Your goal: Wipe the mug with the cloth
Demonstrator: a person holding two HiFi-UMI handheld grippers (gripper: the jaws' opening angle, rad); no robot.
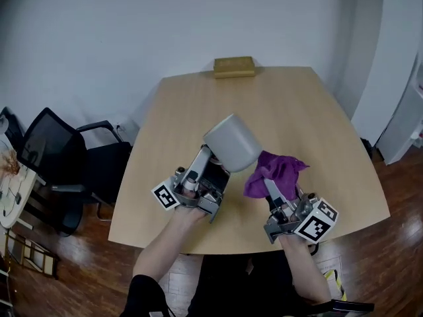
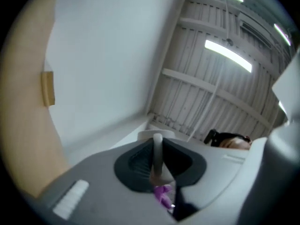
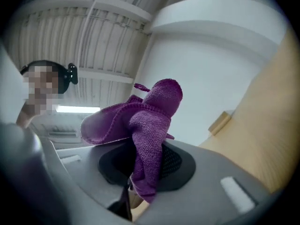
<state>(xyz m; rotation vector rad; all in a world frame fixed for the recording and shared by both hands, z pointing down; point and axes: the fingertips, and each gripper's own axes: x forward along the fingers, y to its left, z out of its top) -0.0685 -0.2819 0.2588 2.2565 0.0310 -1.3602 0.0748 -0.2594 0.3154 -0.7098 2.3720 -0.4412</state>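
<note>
A grey mug [image 1: 231,142] hangs tilted over the wooden table [image 1: 297,104], close in front of me. My left gripper [image 1: 210,153] is shut on it from the lower left. In the left gripper view a thin grey edge of the mug [image 2: 157,146] is clamped between the dark pads of that gripper [image 2: 157,168]. My right gripper [image 1: 271,186] is shut on a bunched purple cloth [image 1: 275,170], whose upper end reaches the mug's lower right side; I cannot tell if they touch. The right gripper view shows the cloth [image 3: 151,121] rising out of the closed jaws [image 3: 146,168].
A brown block [image 1: 234,67] lies at the table's far edge. A black office chair [image 1: 56,156] stands left of the table, and white furniture [image 1: 404,124] at the right. The floor is dark wood.
</note>
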